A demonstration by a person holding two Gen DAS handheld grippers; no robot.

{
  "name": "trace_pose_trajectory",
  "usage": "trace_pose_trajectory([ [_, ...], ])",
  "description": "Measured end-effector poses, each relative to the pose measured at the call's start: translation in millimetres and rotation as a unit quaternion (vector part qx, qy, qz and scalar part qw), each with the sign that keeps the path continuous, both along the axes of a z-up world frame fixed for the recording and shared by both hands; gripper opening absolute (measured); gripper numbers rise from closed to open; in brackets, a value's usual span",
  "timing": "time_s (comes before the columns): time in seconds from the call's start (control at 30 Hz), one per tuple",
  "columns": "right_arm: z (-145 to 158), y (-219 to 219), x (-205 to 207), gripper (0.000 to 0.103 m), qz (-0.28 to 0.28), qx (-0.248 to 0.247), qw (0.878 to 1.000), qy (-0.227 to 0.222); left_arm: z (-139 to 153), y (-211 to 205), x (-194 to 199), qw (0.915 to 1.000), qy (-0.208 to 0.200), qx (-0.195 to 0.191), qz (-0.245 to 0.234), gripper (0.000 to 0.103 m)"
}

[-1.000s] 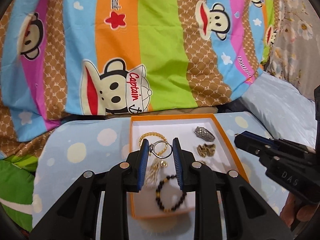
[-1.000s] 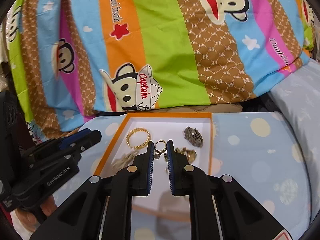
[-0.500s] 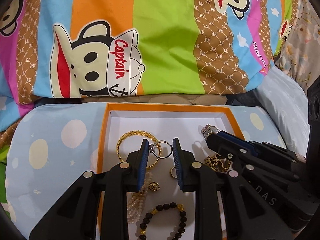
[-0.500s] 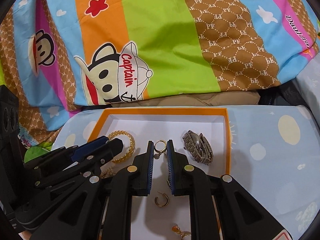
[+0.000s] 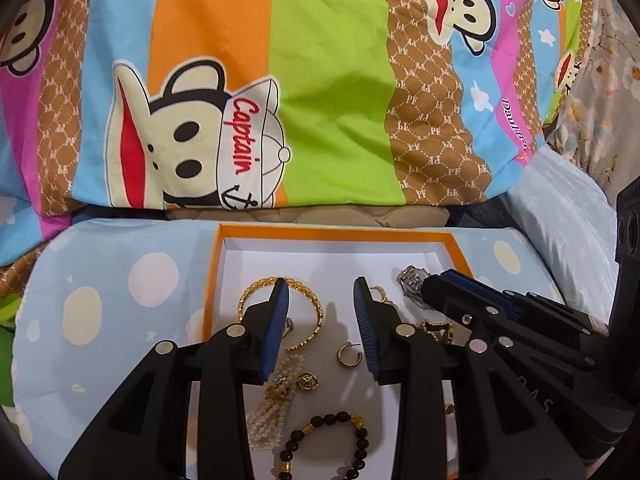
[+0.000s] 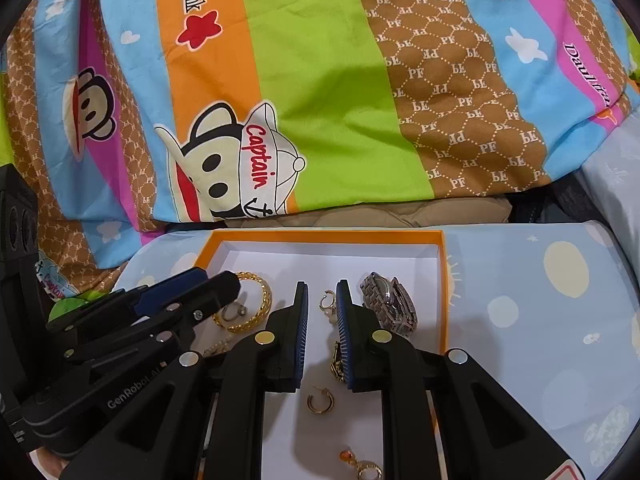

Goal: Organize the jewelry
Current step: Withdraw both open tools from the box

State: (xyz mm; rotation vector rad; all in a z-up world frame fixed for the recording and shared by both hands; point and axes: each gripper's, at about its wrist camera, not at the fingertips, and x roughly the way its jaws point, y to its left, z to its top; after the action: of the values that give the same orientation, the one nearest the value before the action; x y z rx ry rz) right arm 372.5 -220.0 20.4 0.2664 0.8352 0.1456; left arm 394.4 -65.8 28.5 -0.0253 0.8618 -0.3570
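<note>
Your orange-rimmed white cardboard tray (image 5: 212,280) holds a twisted gold bangle (image 5: 314,300) at 10 o'clock, a silver metal watch (image 6: 390,306) at 2, and a pearl strand (image 5: 276,404) and dark bead bracelet (image 5: 328,444) nearer 6. Your left gripper (image 5: 320,290) gapes wide, empty. Your right gripper (image 6: 322,292), narrowly parted, brackets a small gold hoop earring (image 6: 327,299); contact unclear.

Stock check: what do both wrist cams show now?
box: one, orange, on cushion
cushion: one, pale blue, under box
blanket: one, striped, behind
bangle: one, gold, box back-left
ring: one, silver, inside bangle
watch: one, silver, box back-right
hoop earring: one, gold, box centre
pearl earring: one, gold, left of watch
bead bracelet: one, black, box front
pearl strand: one, cream, box left
left gripper: one, black, open over bangle
right gripper: one, black, grip unclear
</note>
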Motion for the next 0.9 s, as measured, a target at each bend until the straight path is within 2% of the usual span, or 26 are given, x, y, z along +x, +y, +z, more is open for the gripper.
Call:
trace_pose_trajectory([
  [0.17, 14.2, 3.6, -26.1, 0.018, -0.003, -0.015, 1.0, -0.018, 16.8, 6.7, -21.8, 0.9996, -0.026, 0.006, 0.005, 0.035],
  [0.2, 17.1, 5.1, -32.3, 0.019, -0.004, -0.019, 1.0, -0.022, 18.8, 7.8, -26.2, 0.9995, -0.031, 0.007, 0.006, 0.039],
  [0.27, 22.4, 8.9, -45.3, 0.025, -0.007, -0.024, 0.999, -0.032, 23.7, 10.4, -42.7, 0.9988, -0.046, 0.016, 0.008, 0.042],
  [0.57, 30.3, 30.5, -112.8, 0.034, -0.043, -0.086, 0.992, -0.077, 27.5, 19.2, -112.8, 0.9926, -0.094, 0.07, 0.033, 0.044],
  [0.6, 29.9, 32.5, -119.6, 0.036, -0.045, -0.093, 0.992, -0.079, 27.3, 20.9, -119.4, 0.9921, -0.096, 0.072, 0.036, 0.047],
  [0.63, 29.6, 34.0, -125.1, 0.041, -0.046, -0.095, 0.991, -0.079, 27.3, 23.5, -128.0, 0.9916, -0.099, 0.072, 0.041, 0.055],
  [0.7, 26.5, 36.3, -137.0, 0.045, -0.047, -0.092, 0.992, -0.078, 26.4, 25.9, -141.9, 0.9897, -0.11, 0.077, 0.05, 0.059],
  [0.8, 19.6, 42.4, -153.1, 0.048, -0.051, -0.105, 0.99, -0.076, 21.0, 26.2, -164.0, 0.9841, -0.129, 0.103, 0.064, 0.059],
  [0.9, 11.8, 44.0, -166.1, 0.05, -0.053, -0.098, 0.992, -0.064, 13.0, 30.9, -174.5, 0.9865, -0.11, 0.099, 0.069, 0.059],
])
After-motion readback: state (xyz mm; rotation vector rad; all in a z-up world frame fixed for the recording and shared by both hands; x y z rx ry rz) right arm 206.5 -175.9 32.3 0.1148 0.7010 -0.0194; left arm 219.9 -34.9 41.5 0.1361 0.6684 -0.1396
